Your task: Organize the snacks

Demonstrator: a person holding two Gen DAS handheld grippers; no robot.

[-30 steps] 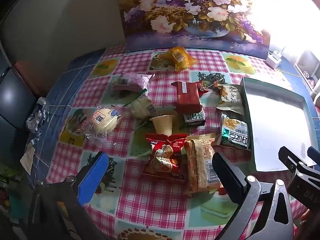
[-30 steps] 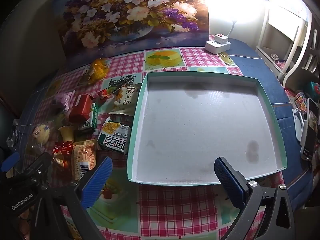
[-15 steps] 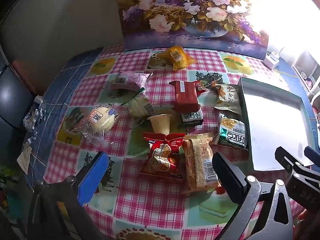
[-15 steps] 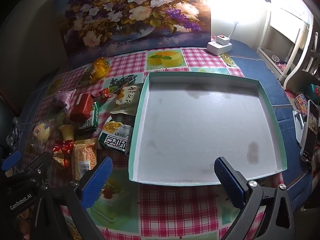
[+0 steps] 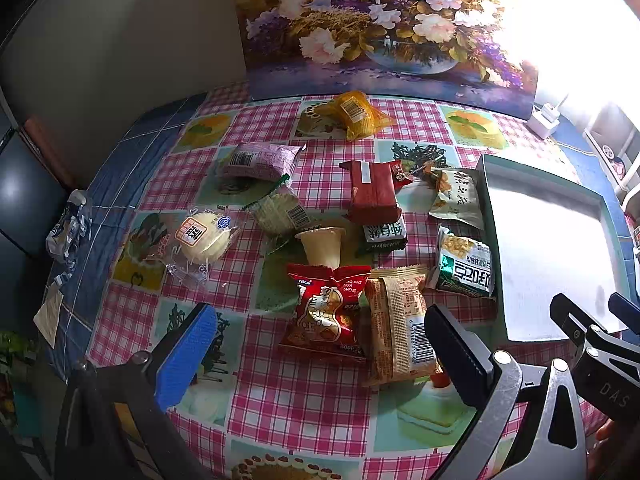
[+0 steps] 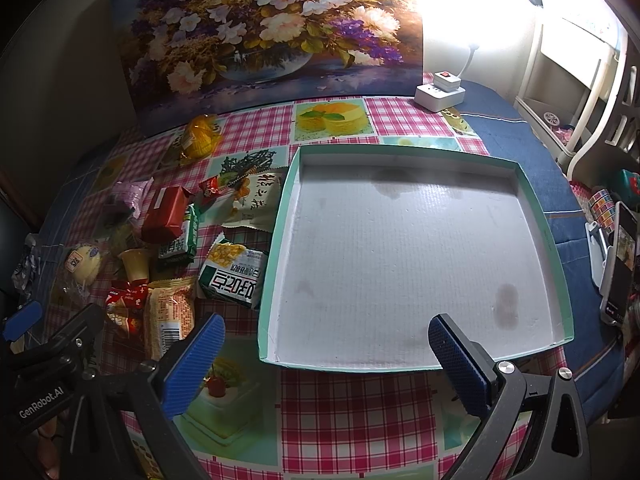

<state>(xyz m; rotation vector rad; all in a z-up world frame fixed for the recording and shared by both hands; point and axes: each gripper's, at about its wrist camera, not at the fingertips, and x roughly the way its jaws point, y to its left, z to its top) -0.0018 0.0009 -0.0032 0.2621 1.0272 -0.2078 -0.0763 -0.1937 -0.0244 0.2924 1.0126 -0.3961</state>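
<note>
- Left gripper (image 5: 320, 354): held low over the near edge of the desk (image 5: 304, 400), pointing forward across it; fingers (image 5: 186, 354) spread wide, nothing between them.
- Right gripper (image 6: 326, 354): same low, forward-pointing pose, fingers (image 6: 194, 362) likewise wide apart and empty, hovering at the near rim of the tray (image 6: 556, 248).
- Snacks lie loose on the checked cloth ahead of the left fingers. A red peanut bag (image 5: 326, 312) and an orange-tan packet (image 5: 398, 326) sit side by side just beyond the gap, the packet reaching the right finger's tip.
- Farther ahead: a jelly cup (image 5: 322, 245), a wrapped round bun (image 5: 202, 236) to the left, a red brick-shaped pack (image 5: 374, 192), a green-and-white corn snack bag (image 5: 464, 266) against the tray's left wall, a yellow bag (image 5: 358, 114) farthest off.
- The tray's white floor carries no snack.
- Left view alone shows the pink wrapper (image 5: 258, 160) plainly and crumpled wrappers at the desk's left edge.
- Right view alone shows the whole tray, a white power strip (image 6: 440, 90) beyond it, and a phone (image 6: 622, 268) to the right of the fingers.
- Each view catches the other gripper at its edge.
</note>
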